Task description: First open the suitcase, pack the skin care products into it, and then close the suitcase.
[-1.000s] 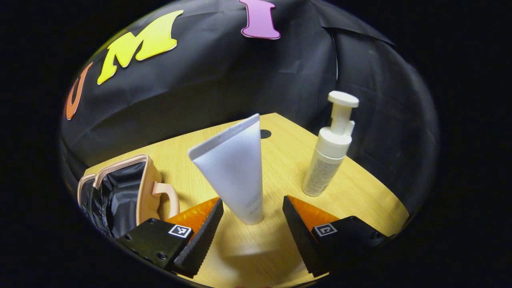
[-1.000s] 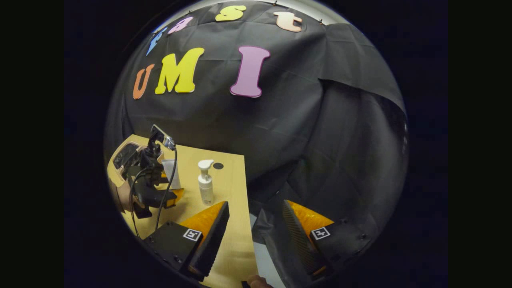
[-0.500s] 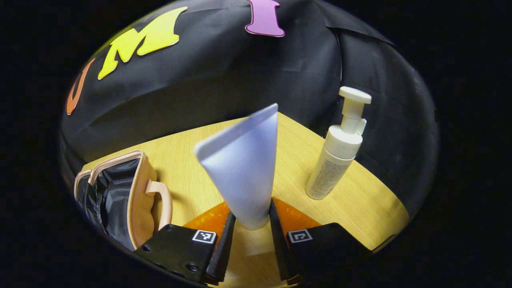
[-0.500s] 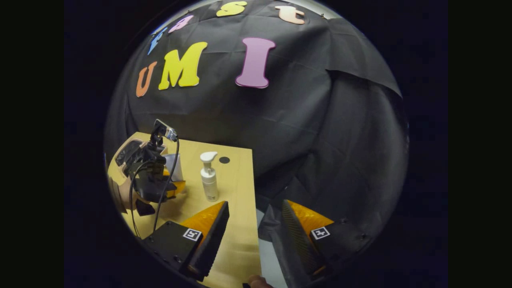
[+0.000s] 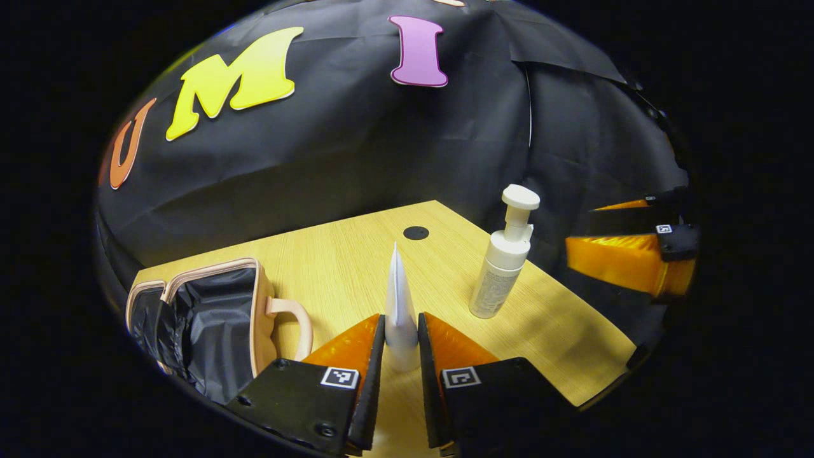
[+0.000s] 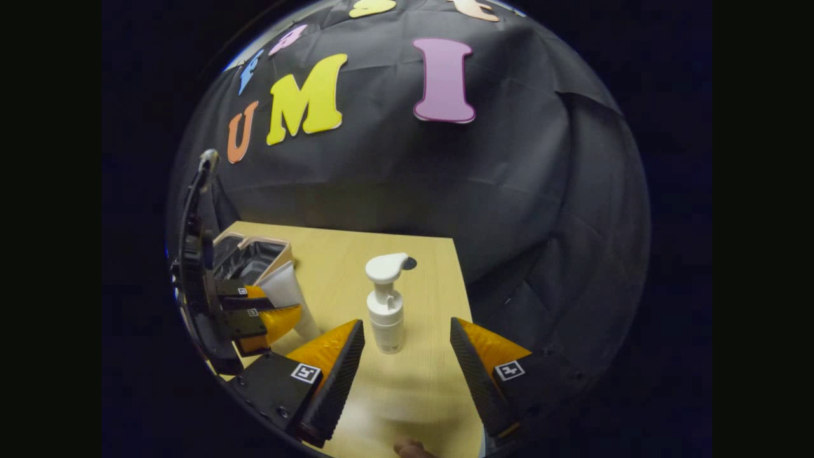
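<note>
The suitcase (image 5: 210,312) lay open. The left gripper (image 5: 400,356) clamped the tube (image 5: 399,299); the right gripper (image 6: 407,362), jaws apart, faced the pump bottle (image 6: 385,312). Nothing was packed.

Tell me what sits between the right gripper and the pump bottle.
Nothing: in the right gripper view only bare table separates the open right gripper from the pump bottle, which stands upright just ahead of its jaws.

matt plastic tube (image 5: 399,299), wood-grain table (image 5: 356,261), glossy black suitcase lining (image 5: 210,318)
</note>
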Demonstrator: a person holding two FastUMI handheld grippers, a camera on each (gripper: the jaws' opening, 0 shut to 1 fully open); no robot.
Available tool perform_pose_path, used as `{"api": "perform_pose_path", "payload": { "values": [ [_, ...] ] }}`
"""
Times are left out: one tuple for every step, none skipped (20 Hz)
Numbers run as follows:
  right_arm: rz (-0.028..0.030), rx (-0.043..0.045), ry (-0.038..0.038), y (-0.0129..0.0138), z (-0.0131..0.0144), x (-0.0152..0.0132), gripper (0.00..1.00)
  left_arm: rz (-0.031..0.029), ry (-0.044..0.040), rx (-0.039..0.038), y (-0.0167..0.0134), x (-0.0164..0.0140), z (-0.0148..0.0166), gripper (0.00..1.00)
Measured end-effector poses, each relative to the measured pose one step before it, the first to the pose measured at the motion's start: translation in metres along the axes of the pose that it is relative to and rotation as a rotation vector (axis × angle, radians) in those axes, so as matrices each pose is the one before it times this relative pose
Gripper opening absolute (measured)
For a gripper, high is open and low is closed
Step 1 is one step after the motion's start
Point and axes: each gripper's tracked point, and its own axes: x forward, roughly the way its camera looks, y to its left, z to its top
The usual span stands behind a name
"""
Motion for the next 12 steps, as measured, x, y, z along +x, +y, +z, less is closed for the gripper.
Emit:
{"api": "perform_pose_path", "payload": {
  "values": [
    [0.00639,-0.00698,-0.01167,0.00513,0.00137,0.00187,0.80,-0.00237,-0.00532,-0.00400,-0.00048,0.00166,-0.00002,0.34],
    [-0.00823,-0.01030,-0.00542,0.00069,0.00162,0.00380,0.81,-0.00517,-0.00711,-0.00785,0.00026,0.00337,-0.00045,0.34],
    [-0.00300,-0.00267,0.00307,0.00105,-0.00077,0.00414,0.81,-0.00523,-0.00128,-0.00506,-0.00011,0.00380,-0.00098,0.34],
    [0.00200,0.00043,0.00685,0.00325,-0.00020,0.00302,0.80,-0.00199,0.00141,-0.00426,0.00078,0.00088,-0.00113,0.34],
    [-0.00525,-0.00522,-0.00024,0.00060,0.00025,0.00255,0.81,0.00270,-0.00389,0.00086,0.00093,0.00120,0.00124,0.34],
    [0.00055,-0.00166,-0.00531,0.00075,0.00188,0.00079,0.80,0.00355,0.00142,0.00774,0.00006,-0.00025,-0.00015,0.33],
    [0.00195,-0.00240,-0.00554,0.00018,0.00110,-0.00012,0.80,0.00075,0.00352,0.01081,0.00011,0.00037,0.00035,0.30],
    [0.00277,-0.00380,-0.00006,-0.00028,0.00001,0.00186,0.80,0.00042,0.00024,0.00322,-0.00045,0.00025,0.00040,0.34],
    [-0.00041,-0.00304,0.00208,-0.00002,-0.00024,0.00347,0.81,0.00597,-0.00105,-0.00512,0.00108,-0.00061,-0.00076,0.31],
    [0.00071,0.00581,0.00302,-0.00095,-0.00096,0.00348,0.81,0.00125,-0.00504,-0.01233,0.00032,0.00023,0.00021,0.25],
    [0.00484,0.00815,0.00162,0.00076,0.00010,0.00330,0.81,0.00082,-0.00242,-0.01127,0.00041,-0.00038,0.00044,0.24],
    [-0.00199,0.00747,0.00189,0.00034,0.00147,0.00739,0.81,-0.00500,-0.00573,-0.00444,-0.00098,0.00065,0.00083,0.23]
  ]
}}
